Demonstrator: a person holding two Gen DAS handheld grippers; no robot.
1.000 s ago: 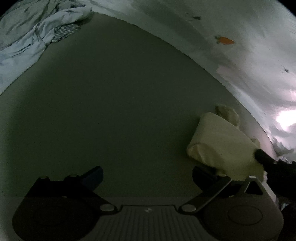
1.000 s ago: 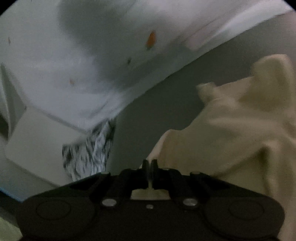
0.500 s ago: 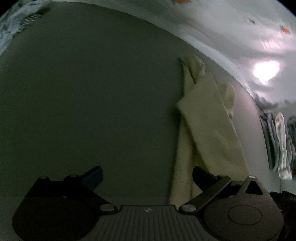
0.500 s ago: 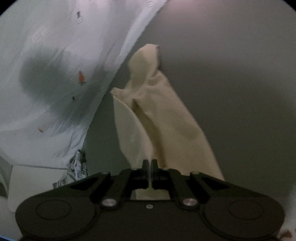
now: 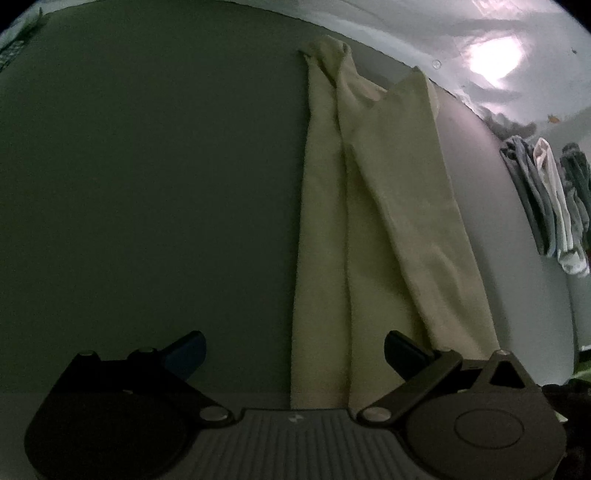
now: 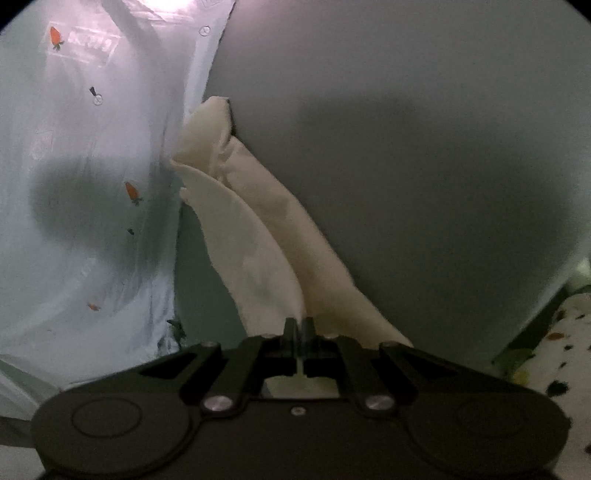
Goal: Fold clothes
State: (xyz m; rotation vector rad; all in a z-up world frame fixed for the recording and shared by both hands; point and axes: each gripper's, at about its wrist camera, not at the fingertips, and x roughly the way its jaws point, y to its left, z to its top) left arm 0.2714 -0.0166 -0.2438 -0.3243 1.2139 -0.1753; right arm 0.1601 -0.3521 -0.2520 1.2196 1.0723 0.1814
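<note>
Left wrist view: left tongs (image 5: 293, 354) spread wide, nothing between the fingers, poised above a grey tabletop (image 5: 147, 192). Pale yellow garment (image 5: 373, 229) stretched out long and narrow across that tabletop, running from under the tongs toward the far edge, one layer lapped diagonally over another, bunched end farthest away. Near end passing between the open fingers but lying flat below them (no pinch visible). Off to the right, a small heap of grey and white clothes (image 5: 546, 199) by the tabletop edge. Beyond the far edge, a pale sheet (image 5: 480, 33) with a bright glare spot.

Right wrist view: right tongs (image 6: 297, 328) closed tight on the near end of the same pale yellow garment (image 6: 258, 240), a sliver of fabric showing in the slit between the fingers. Garment trailing away up and to the left over the tabletop (image 6: 424, 166), its far end at the edge beside a light sheet printed with small orange carrots (image 6: 92, 184). Spotted white fabric (image 6: 565, 332) at the lower right.

Against a second ago: then a loose crumpled bundle at the right of the left view, hanging in folds before the right tongs; now drawn out straight and laid down. Against half a second ago: strip longer and flatter, nearer the centre of the left view. Pile of bluish clothes at top left gone from sight (only a scrap at the corner). Right tongs clamped throughout; left tongs open throughout.
</note>
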